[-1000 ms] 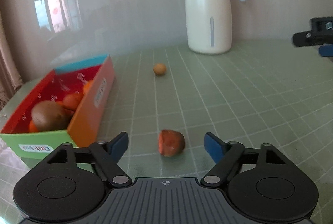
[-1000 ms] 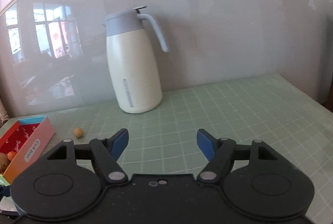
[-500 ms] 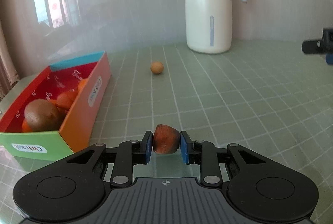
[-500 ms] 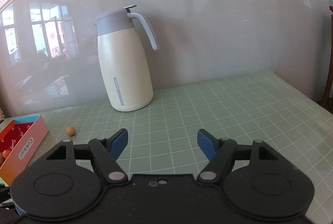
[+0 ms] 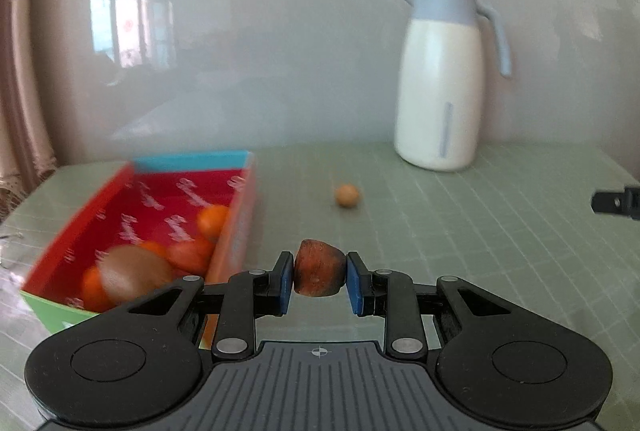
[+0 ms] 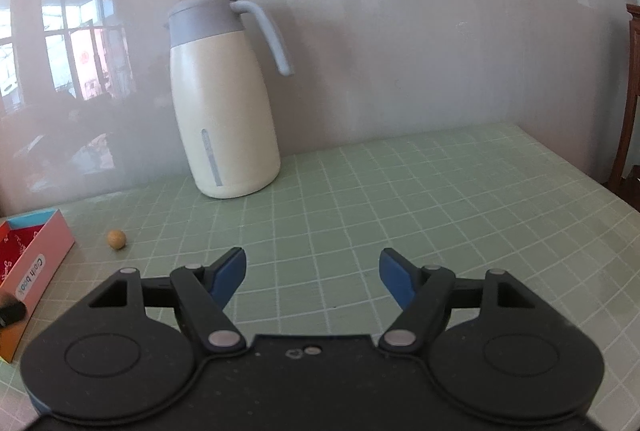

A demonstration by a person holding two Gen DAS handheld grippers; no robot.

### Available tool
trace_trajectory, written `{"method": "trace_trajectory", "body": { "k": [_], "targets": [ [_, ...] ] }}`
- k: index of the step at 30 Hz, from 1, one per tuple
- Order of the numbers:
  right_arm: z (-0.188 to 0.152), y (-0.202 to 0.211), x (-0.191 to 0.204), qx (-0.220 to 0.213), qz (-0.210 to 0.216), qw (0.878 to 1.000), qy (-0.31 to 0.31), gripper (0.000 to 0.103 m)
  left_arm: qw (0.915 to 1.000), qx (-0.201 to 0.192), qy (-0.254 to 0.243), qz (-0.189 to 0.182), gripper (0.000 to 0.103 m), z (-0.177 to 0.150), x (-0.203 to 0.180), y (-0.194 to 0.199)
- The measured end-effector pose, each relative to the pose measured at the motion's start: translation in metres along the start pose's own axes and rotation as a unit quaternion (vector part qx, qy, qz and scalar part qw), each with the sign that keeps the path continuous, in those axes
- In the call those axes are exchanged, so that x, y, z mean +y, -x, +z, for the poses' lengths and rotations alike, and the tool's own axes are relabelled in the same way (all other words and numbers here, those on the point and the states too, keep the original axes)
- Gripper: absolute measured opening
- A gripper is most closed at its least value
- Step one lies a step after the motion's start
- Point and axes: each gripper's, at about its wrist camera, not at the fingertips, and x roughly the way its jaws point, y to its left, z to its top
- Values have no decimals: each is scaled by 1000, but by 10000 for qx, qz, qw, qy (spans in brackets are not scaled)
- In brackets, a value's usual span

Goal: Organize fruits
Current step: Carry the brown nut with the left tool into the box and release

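With our left gripper pinching the brown fruit by its sides, right gripper spread empty, it'll probably slip before the blurry box at lower left.

A: What does the left gripper look like?

B: Matte black plastic. Two round housings, each with a shallow circular recess, and angled link arms fixed with silver rivets. The fingers carry blue pads. Between the housings sits a grey ribbed plate with a small crosshair mark at its top edge.

A: And the right gripper?

B: The same black build, silver rivets and triangular cut-outs in the links, with blue fingertips. Its middle plate is plain and dusty, with two small round marks.
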Motion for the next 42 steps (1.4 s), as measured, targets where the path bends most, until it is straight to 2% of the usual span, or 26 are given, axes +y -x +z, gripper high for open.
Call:
{"method": "trace_trajectory", "body": {
  "k": [7,14,19,22,24,26,28,34,38,42],
  "targets": [
    [-2,-7,40,30,193,9996,211,73,9980,-184,388,471,28,3,61,4],
    [-6,-15,84,87,435,9981,427,73,9920,-177,796,964,28,-2,122,-4],
    [-10,-20,107,143,534,9968,581,73,9889,-58,973,1121,28,-7,146,-21],
    [-10,-23,113,160,539,9965,623,73,9888,101,1038,1072,29,-10,151,-28],
    [-11,-23,114,170,540,9965,619,73,9887,125,959,1142,39,-11,149,-29],
    [-12,-22,115,158,549,9964,621,73,9874,11,922,1287,66,-12,147,-24],
    [-13,-22,116,155,548,9964,631,73,9866,-81,927,1344,74,-13,148,-17],
    [-13,-20,113,149,532,9965,622,73,9857,-108,950,1387,78,-15,150,-12],
    [-12,-21,114,126,545,9963,652,73,9856,-183,943,1391,91,-16,148,-7],
    [-11,-25,123,110,619,9948,795,73,9855,-254,869,1433,92,-18,150,-2]
  ]
}}
